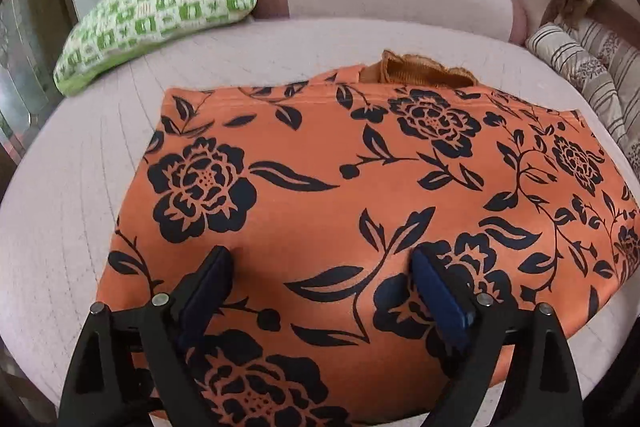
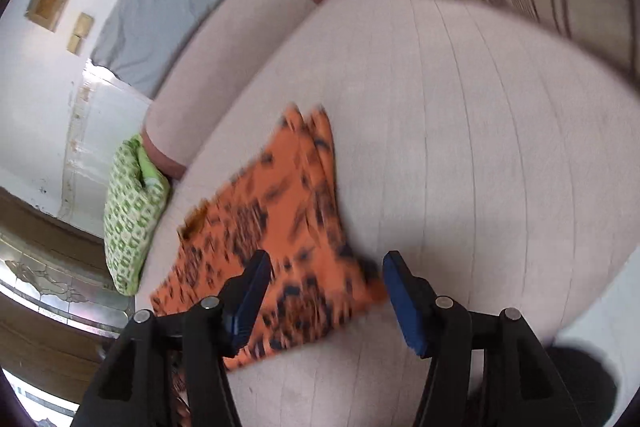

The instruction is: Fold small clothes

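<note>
An orange cloth [image 1: 340, 195] with black flowers lies folded flat on the pale sofa [image 1: 72, 211]. The left gripper [image 1: 320, 259] and right gripper [image 2: 326, 267] both gape apart, empty. At 12 o'clock a brown hem peeks out; the right view blurs.

A green and white pillow [image 1: 160, 15] lies far ahead of the jaws, off to the left — on a pale couch [image 1: 60, 227]. A striped cushion [image 1: 592, 75] sits far ahead, right.

Two wrist cameras look down over a pale sofa seat [image 1: 60, 227].
The left sits close above the orange floral garment [image 1: 340, 187]; the right, seemingly higher and tilted, shares it, blurred.
</note>
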The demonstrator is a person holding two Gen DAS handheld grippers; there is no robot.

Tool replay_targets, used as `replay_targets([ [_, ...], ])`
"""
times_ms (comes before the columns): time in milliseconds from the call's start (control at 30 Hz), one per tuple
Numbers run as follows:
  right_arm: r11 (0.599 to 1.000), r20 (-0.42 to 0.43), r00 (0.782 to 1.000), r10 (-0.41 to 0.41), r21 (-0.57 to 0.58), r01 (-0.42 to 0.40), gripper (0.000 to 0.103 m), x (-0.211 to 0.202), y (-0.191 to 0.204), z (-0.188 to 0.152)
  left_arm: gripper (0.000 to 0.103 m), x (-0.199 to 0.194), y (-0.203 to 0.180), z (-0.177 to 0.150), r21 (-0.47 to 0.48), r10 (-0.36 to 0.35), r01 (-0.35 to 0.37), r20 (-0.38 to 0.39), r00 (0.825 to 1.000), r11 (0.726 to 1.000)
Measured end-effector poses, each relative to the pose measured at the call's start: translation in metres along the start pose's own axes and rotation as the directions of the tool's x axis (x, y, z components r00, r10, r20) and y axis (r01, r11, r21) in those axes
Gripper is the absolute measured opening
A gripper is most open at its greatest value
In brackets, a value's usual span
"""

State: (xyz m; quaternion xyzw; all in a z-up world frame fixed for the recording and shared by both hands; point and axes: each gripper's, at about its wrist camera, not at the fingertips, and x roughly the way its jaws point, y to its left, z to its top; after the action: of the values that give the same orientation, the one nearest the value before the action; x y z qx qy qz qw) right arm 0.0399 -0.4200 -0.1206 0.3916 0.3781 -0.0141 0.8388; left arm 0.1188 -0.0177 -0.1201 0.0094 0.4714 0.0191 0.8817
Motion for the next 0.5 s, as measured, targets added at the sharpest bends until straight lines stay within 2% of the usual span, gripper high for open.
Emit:
replay_targets([
  [67,0.999,-0.012,1.0,0.017,-0.044,-0.017,0.064,0.019,0.007,0.026,0.092,0.001,0.0,0.0,-0.005,-0.003,0.003,0.001,1.0,1.0],
  [133,0.995,-0.059,0.998,0.023,-0.093,-0.029,0.064,0.053,0.014,0.051,0.093,0.002,0.0,0.0,-0.004,-0.008,0.008,0.003,1.0,1.0],
  [233,0.985,-0.128,0.991,-0.03,-0.172,0.008,0.064,0.102,0.028,0.071,0.093,0.003,-0.002,-0.001,0.002,-0.001,0.001,0.014,1.0,1.0],
  [333,0.974,-0.212,0.973,-0.092,-0.224,0.043,0.063,0.151,0.038,0.078,0.094,0.001,0.0,-0.004,0.004,0.001,-0.001,0.02,1.0,1.0],
  [367,0.966,-0.21,0.972,-0.105,-0.255,0.049,0.046,0.155,0.043,0.077,0.094,0.0,0.001,-0.004,0.006,-0.001,0.001,0.022,1.0,1.0],
  [400,0.958,-0.221,0.97,-0.101,-0.283,0.036,0.018,0.157,0.053,0.076,0.095,0.0,0.001,-0.004,0.009,-0.003,0.003,0.025,1.0,1.0],
  [500,0.922,-0.101,0.988,-0.113,-0.383,0.066,0.016,0.133,0.08,0.072,0.096,0.002,0.002,-0.005,0.013,-0.008,0.007,0.032,0.999,1.0],
])
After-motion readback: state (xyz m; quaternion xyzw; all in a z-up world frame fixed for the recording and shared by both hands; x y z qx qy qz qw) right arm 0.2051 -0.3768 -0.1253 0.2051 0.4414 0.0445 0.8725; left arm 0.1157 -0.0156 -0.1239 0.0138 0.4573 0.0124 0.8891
